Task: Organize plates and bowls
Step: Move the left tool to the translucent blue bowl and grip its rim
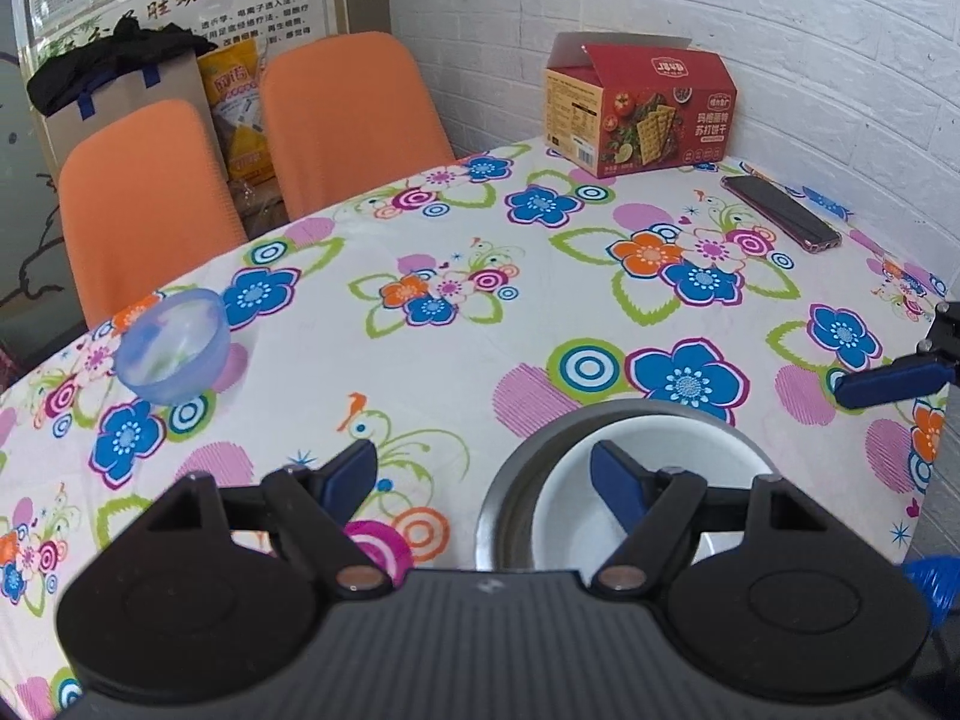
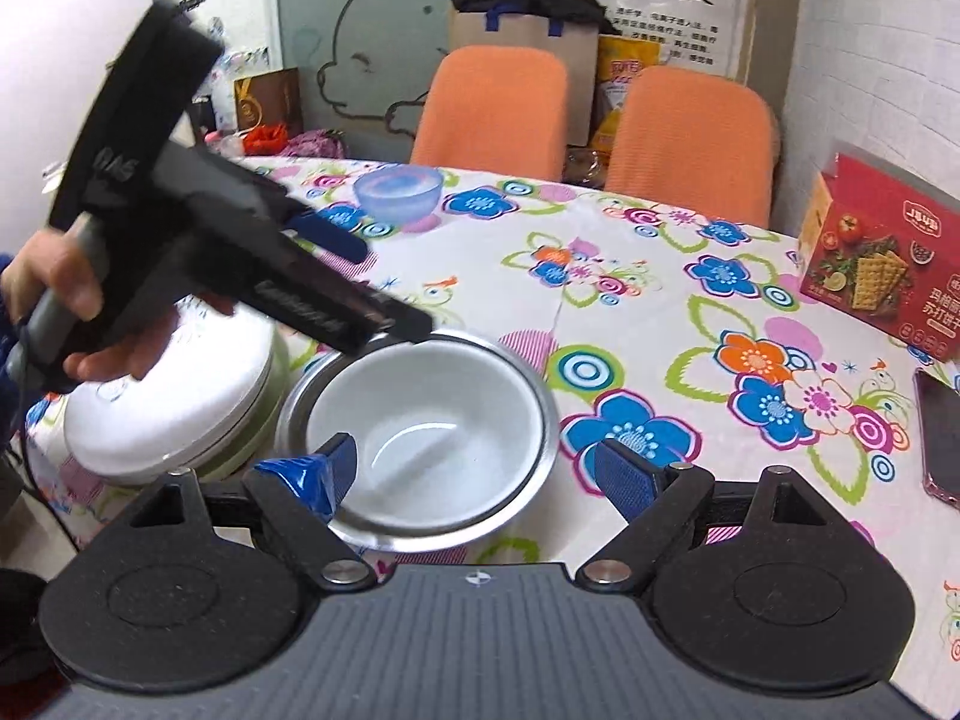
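Observation:
A white bowl (image 2: 420,414) sits nested inside a steel bowl (image 2: 547,420) on the flowered table. My right gripper (image 2: 480,471) is open, its fingers straddling the near rim without touching it. My left gripper (image 2: 384,288), held by a hand, hovers over the far left rim. In the left wrist view the left gripper (image 1: 483,474) is open, one finger above the white bowl (image 1: 570,522) inside the steel bowl (image 1: 510,492). A translucent blue bowl (image 1: 174,348) (image 2: 399,189) stands alone far across the table. White and pale green plates (image 2: 174,414) are stacked left of the steel bowl.
A red cracker box (image 1: 642,108) (image 2: 882,258) stands by the white brick wall, with a phone (image 1: 780,213) (image 2: 942,438) lying near it. Two orange chairs (image 1: 354,120) (image 2: 690,144) line the far table edge. A right-gripper finger (image 1: 888,387) shows at the right edge of the left wrist view.

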The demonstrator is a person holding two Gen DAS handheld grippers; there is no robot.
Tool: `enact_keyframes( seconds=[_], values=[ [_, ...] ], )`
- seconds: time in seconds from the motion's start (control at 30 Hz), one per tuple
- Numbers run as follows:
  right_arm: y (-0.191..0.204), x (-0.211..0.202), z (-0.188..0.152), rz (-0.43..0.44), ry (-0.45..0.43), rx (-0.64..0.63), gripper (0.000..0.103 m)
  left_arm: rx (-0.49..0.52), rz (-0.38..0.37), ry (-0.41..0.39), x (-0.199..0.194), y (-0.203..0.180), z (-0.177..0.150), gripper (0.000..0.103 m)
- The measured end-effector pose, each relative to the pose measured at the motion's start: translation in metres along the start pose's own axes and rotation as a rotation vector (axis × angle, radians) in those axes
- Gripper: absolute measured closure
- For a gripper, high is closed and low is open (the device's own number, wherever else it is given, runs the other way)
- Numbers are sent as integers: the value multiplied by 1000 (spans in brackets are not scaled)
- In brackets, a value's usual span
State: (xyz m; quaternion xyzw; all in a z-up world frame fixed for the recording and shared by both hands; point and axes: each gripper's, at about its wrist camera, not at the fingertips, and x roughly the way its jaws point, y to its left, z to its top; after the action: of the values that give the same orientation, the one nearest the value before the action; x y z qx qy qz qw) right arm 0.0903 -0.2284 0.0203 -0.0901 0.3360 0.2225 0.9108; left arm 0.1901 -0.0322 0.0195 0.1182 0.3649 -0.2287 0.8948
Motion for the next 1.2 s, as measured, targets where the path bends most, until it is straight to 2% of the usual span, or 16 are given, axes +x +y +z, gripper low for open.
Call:
enact_keyframes(
  seconds=[0.2,0.37,0.67,0.83,0.93,1.07,1.2],
  values=[
    [-3,16,21,3,-35,6,30,-27,64,4,-14,25,-14,26],
    [6,44,48,35,-24,-16,30,-63,108,6,-25,56,-26,26],
    [32,111,112,48,24,-191,30,-113,188,36,-20,121,-31,26],
    [42,145,153,86,18,-278,30,-134,238,48,-6,164,-12,26],
    [49,168,169,89,5,-342,30,-198,244,26,3,196,10,26],
    [47,201,172,110,30,-353,30,-277,241,-11,24,232,34,26],
    [45,232,168,159,57,-343,30,-320,202,33,68,253,49,26]
  ],
)
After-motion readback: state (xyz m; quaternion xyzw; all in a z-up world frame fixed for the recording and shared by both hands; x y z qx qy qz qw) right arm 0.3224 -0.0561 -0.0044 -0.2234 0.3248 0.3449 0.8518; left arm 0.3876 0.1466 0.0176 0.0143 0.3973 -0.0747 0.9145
